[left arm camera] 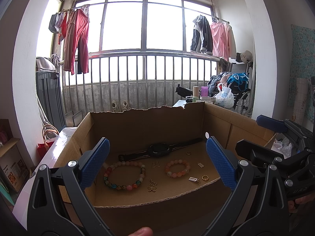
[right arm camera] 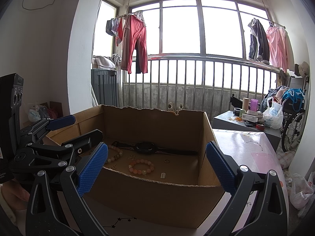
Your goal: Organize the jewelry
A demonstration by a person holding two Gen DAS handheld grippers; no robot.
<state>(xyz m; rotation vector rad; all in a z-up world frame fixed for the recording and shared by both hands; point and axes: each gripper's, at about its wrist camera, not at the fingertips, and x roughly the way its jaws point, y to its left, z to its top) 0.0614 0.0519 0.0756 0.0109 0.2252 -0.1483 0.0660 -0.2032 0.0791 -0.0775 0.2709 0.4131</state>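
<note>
While both my tongs hang apart, jewelry waits inside the cardboard box (left arm camera: 137,125).
My left tongs (left arm camera: 157,161) and right tongs (right arm camera: 156,166) grip nothing; bracelets, watch (left arm camera: 157,150) and rings lie on its floor.

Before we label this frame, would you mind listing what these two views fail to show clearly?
- Multicolour bracelet: right wrist view, mostly hidden behind the right hand-held gripper finger pad.
- Gold ring: missing from the right wrist view, behind the cardboard box front wall.
- Small charms: too small to identify in either view.
- Watch face: too dark to read.
</note>
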